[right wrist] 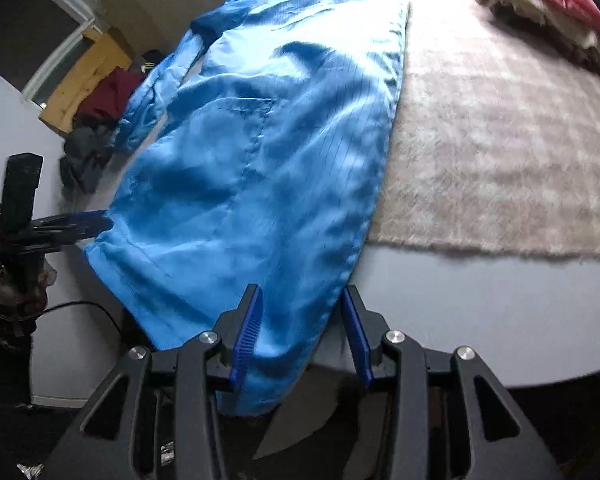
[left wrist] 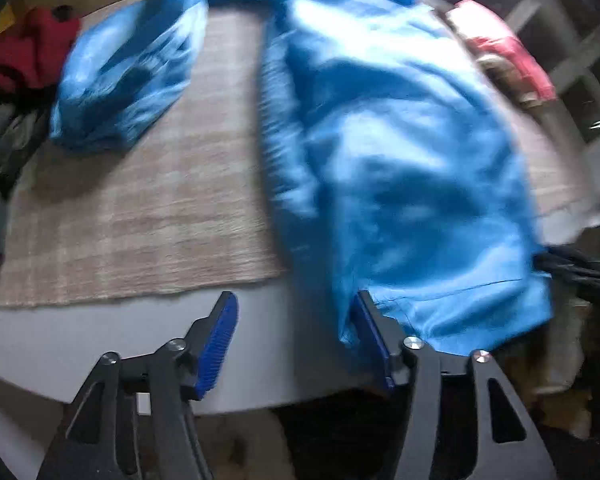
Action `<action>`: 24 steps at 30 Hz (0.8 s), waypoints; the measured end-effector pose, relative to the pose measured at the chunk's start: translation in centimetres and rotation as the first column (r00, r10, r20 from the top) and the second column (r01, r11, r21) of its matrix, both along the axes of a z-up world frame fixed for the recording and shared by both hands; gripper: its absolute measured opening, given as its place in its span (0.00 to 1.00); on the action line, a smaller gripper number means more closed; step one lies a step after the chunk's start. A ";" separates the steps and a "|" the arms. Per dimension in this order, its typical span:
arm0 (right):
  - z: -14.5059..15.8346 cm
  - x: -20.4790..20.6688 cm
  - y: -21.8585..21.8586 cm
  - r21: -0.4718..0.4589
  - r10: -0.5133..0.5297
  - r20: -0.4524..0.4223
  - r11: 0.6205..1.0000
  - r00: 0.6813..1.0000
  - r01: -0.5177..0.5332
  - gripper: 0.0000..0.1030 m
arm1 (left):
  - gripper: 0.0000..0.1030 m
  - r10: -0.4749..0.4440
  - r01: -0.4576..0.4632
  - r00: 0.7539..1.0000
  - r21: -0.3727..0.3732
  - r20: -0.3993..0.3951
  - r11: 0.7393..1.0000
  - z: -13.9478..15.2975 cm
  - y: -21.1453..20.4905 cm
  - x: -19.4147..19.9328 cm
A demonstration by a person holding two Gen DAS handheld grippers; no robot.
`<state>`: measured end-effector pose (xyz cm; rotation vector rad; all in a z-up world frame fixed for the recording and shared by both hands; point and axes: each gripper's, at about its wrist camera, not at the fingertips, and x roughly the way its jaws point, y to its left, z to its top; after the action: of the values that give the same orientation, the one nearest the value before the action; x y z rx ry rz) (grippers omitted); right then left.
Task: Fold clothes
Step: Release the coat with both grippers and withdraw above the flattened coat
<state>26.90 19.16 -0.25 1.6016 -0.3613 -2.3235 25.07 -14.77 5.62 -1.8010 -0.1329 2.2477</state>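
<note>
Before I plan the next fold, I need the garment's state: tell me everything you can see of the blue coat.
The blue coat looks shiny, thin and pinstriped, with a patch pocket. It lies lengthwise over the beige rug, one sleeve out to the side, hem overhanging the white table edge. The hem corner sits between the right gripper pads.

Left gripper (left wrist: 296, 334) and right gripper (right wrist: 302, 330): black slotted linkage arms, silver round screws at pivots, ribbed blue pads on jaws.

White table (right wrist: 480, 320): a beige woven mat (right wrist: 500, 140) covers its centre; a blue garment (right wrist: 268, 152) lies lengthwise, frame left, hem overhanging the lower edge.
</note>
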 end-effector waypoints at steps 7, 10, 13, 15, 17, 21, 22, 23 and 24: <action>-0.1 0.7 -1.0 -0.032 0.055 -0.025 0.998 0.998 -0.056 0.39 | 0.62 0.018 -0.019 1.000 0.116 0.014 0.993 -0.7 0.4 0.1; -0.7 0.5 -1.3 -0.060 0.056 -0.043 0.996 0.998 -0.058 0.39 | 0.29 -0.019 0.019 1.000 0.114 -0.007 0.993 -1.2 1.5 -0.2; -0.6 -0.1 -1.7 -0.093 0.070 -0.065 0.993 0.995 -0.075 0.05 | 0.04 -0.052 0.051 0.999 0.150 0.002 0.987 -1.6 2.3 -0.3; 0.1 -0.3 -1.5 -0.087 0.076 -0.068 0.993 0.995 -0.082 0.04 | 0.03 -0.062 0.063 0.998 0.197 -0.008 0.978 -0.9 2.5 0.2; 1.7 -0.1 -0.8 -0.065 0.090 -0.087 0.993 0.992 -0.096 0.03 | 0.03 -0.076 0.079 0.997 0.237 -0.023 0.968 0.1 2.8 1.0; 5.5 0.6 1.7 -0.033 0.092 -0.125 0.995 0.988 -0.097 0.03 | 0.13 -0.121 0.130 0.991 0.256 -0.050 0.958 1.6 3.9 2.7; 5.6 0.5 1.7 -0.012 0.104 -0.120 0.994 0.987 -0.106 0.03 | 0.21 -0.124 0.130 0.992 0.233 -0.037 0.964 1.2 3.9 2.6; 5.5 0.4 1.6 0.014 0.122 -0.110 0.993 0.986 -0.121 0.04 | 0.21 -0.126 0.128 0.992 0.206 -0.021 0.970 0.7 3.8 2.5; 4.9 0.0 1.1 0.063 0.140 -0.068 0.989 0.988 -0.136 0.10 | 0.19 -0.116 0.113 0.993 0.189 0.001 0.975 0.3 3.4 2.2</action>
<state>26.85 20.22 4.68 1.5131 -0.1619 -2.2985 27.26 -11.34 5.93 -1.6797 -0.2306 2.0698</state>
